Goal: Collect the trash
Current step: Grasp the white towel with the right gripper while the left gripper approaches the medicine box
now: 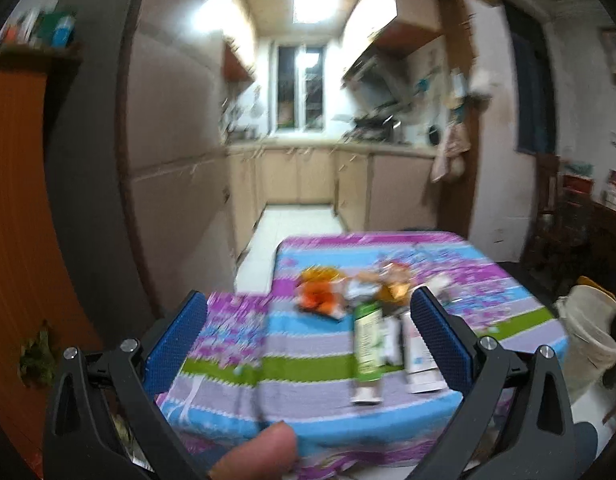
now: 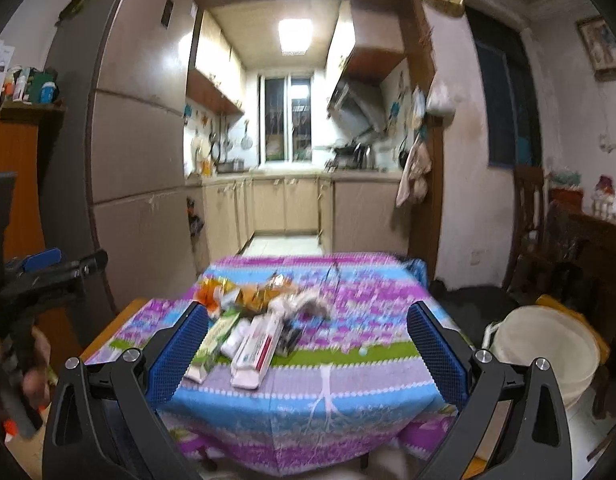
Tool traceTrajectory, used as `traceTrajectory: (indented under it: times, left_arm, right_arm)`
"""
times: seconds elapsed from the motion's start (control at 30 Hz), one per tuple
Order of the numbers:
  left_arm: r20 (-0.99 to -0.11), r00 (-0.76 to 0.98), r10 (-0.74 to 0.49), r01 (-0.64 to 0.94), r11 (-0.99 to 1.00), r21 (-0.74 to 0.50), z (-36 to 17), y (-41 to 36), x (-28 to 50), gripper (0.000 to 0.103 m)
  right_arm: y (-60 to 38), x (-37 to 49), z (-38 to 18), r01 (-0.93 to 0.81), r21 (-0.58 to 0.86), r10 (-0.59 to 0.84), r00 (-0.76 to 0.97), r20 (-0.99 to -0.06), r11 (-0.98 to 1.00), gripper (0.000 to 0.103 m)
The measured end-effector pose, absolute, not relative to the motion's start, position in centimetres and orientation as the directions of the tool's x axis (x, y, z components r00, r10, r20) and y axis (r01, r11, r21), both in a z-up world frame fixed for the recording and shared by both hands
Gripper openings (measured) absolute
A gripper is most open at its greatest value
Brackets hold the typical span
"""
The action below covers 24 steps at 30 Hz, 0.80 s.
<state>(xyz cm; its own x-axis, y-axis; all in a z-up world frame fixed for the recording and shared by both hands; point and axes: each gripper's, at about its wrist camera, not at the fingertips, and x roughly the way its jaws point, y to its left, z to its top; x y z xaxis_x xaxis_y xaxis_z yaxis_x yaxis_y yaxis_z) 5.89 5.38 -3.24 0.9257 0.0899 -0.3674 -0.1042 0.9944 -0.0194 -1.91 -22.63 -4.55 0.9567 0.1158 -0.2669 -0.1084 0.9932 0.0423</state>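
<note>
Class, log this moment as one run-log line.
left gripper: open, empty | right gripper: open, empty | trash: piled on table, untouched | bucket: right of table

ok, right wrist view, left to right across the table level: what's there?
Other hand-held gripper → green carton → red-and-white toothpaste box → crumpled grey wrapper → white bucket.

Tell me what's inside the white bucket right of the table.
In the right wrist view the white bucket shows only a pale, bare-looking inner wall; nothing is visible inside. Its bottom is hidden by the near rim and the right gripper arm. The trash pile lies on the tablecloth.
</note>
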Motion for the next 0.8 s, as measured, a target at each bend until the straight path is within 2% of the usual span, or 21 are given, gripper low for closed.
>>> traceTrajectory:
  times: [0.13, 0.23, 0.33, 0.37, 0.4, 0.43, 0.57, 0.73, 0.77, 0.8]
  left_arm:
    - [-0.474, 0.874, 0.106, -0.151, 0.987, -0.058, -6.4, 8.9, 9.7, 0.098]
    - [-0.549, 0.834, 0.043, -0.103, 0.992, -0.078, -8.7, 9.2, 11.7, 0.095]
    - [-0.638, 0.765, -0.083, 0.014, 0.994, -0.113, -11.2, 7.6, 14.0, 0.085]
    - [-0.666, 0.734, -0.134, 0.068, 0.990, -0.124, -12.1, 6.7, 14.9, 0.081]
    - [-0.684, 0.711, -0.163, 0.102, 0.986, -0.130, -12.8, 5.9, 15.6, 0.079]
    - [-0.692, 0.699, -0.180, 0.121, 0.984, -0.134, -13.2, 5.3, 16.1, 0.079]
    - [-0.701, 0.664, -0.262, 0.214, 0.964, -0.157, -14.7, 2.7, 17.8, 0.079]
    - [-0.739, 0.622, -0.258, 0.275, 0.956, -0.102, -16.5, 0.1, 19.2, 0.079]
    - [-0.746, 0.617, -0.251, 0.279, 0.956, -0.091, -16.7, 0.2, 19.3, 0.078]
    - [-0.752, 0.615, -0.238, 0.279, 0.957, -0.075, -17.0, 0.0, 19.7, 0.070]
  right_arm:
    - [-22.9, 0.9, -6.8, -0.138, 0.071, 0.155, 0.926, -0.345, 0.988, 0.099]
    - [-22.8, 3.4, -8.7, -0.185, 0.111, 0.214, 0.891, -0.401, 0.977, 0.098]
    - [-22.6, 5.6, -10.2, -0.217, 0.155, 0.264, 0.860, -0.437, 0.964, 0.085]
    - [-22.5, 6.4, -10.9, -0.226, 0.172, 0.281, 0.845, -0.454, 0.959, 0.074]
    - [-22.4, 7.2, -11.4, -0.235, 0.189, 0.298, 0.829, -0.473, 0.953, 0.068]
    - [-22.3, 7.9, -11.7, -0.242, 0.202, 0.312, 0.817, -0.486, 0.949, 0.066]
    - [-21.7, 10.8, -13.2, -0.274, 0.242, 0.363, 0.768, -0.527, 0.931, 0.065]
    - [-21.1, 13.4, -14.4, -0.287, 0.296, 0.408, 0.728, -0.551, 0.911, 0.065]
    - [-20.9, 13.8, -14.6, -0.287, 0.304, 0.414, 0.720, -0.557, 0.908, 0.065]
    - [-20.6, 14.2, -14.8, -0.290, 0.311, 0.421, 0.714, -0.560, 0.905, 0.065]
